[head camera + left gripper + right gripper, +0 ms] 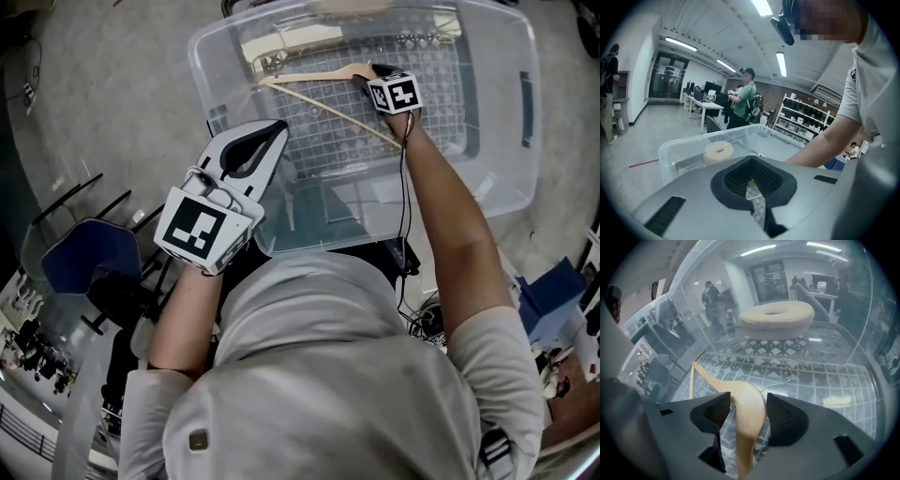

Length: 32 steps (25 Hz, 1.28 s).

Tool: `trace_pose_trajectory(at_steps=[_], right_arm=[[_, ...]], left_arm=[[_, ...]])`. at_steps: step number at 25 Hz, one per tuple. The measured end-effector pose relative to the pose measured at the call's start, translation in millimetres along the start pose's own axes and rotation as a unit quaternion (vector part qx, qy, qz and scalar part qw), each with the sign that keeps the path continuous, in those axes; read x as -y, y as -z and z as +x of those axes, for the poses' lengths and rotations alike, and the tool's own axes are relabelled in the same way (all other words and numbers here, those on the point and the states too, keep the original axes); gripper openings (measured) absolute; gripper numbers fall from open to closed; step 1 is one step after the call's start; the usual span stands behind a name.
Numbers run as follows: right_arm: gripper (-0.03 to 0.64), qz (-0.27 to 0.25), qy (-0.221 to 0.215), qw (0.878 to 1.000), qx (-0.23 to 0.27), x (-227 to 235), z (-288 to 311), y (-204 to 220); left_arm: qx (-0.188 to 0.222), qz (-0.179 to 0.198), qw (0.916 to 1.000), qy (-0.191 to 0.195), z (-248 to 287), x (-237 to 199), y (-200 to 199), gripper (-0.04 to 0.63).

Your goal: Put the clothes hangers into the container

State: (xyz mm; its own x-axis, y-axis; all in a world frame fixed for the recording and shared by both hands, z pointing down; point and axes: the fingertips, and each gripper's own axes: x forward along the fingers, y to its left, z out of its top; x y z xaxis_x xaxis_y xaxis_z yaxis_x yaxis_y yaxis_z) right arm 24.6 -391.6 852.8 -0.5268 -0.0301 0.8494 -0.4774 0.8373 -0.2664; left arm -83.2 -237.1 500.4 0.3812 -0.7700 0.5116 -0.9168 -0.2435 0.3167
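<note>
A pale wooden hanger (pixel 319 79) with a wire hook lies low inside the clear plastic container (pixel 511 192), over its grid-patterned floor. My right gripper (pixel 374 73) reaches down into the container at the hanger's top. In the right gripper view the hanger (pixel 750 401) passes between the two black pads (pixel 785 418), which stand apart from it, with a gap on the right side. My left gripper (pixel 277 129) hovers over the container's near left corner, its jaws together with nothing in them. A beige ring (pixel 777 317) rests at the container's far end.
The container sits on a grey floor. A blue chair (pixel 89 258) and black stands are at the left, cables and clutter at the right. In the left gripper view a person (pixel 746 101) stands by desks, with shelves (pixel 806 115) behind.
</note>
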Motion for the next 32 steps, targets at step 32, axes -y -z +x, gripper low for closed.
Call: trace_pose_trajectory(at_steps=[32], right_arm=[[0.094,-0.076,0.074,0.966,0.237,-153.3,-272.8,-104.5]], left_arm=[[0.106,0.109,0.9865,0.06,-88.4,65.1,-64.7,0.017]])
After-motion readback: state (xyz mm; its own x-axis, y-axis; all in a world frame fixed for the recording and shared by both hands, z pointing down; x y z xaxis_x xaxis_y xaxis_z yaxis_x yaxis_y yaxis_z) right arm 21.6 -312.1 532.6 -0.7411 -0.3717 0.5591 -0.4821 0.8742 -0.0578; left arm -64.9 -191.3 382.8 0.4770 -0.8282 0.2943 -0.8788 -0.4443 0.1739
